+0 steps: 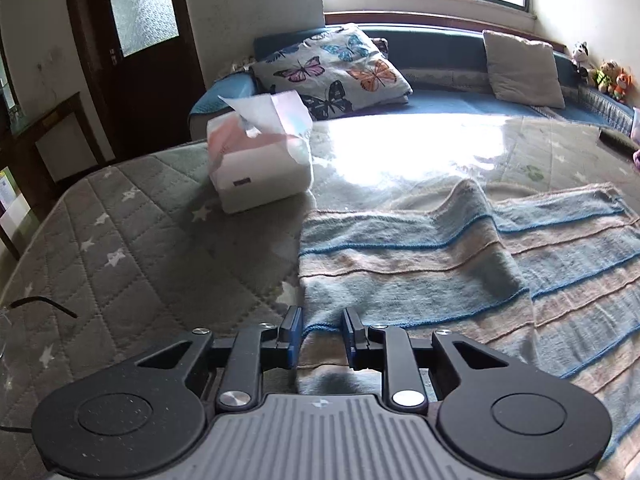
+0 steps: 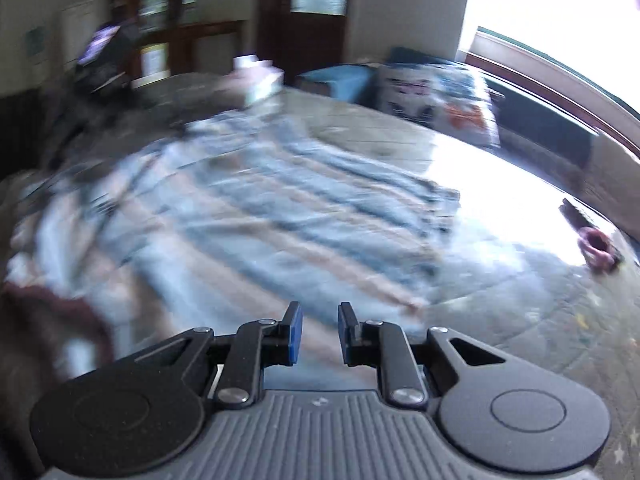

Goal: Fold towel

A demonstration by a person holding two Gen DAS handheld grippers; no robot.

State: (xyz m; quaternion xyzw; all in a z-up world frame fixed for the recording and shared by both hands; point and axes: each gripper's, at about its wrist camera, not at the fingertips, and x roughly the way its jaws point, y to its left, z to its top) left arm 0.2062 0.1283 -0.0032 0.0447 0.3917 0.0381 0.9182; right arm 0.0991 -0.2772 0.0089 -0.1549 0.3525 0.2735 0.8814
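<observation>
Both the left gripper point(image 1: 321, 330) and right gripper point(image 2: 319, 326) stand narrow and empty over the towel point(image 1: 460, 264); its raised ridge could set into a crooked fold.

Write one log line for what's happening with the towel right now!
towel: spread on bed, one ridge | left gripper: jaws apart at near edge, no grip | right gripper: jaws apart, empty

No legible text appears in either view. The small dark label on the tissue box point(image 1: 241, 182) and the papers on the cabinet point(image 2: 153, 60) are too blurred to read.
</observation>
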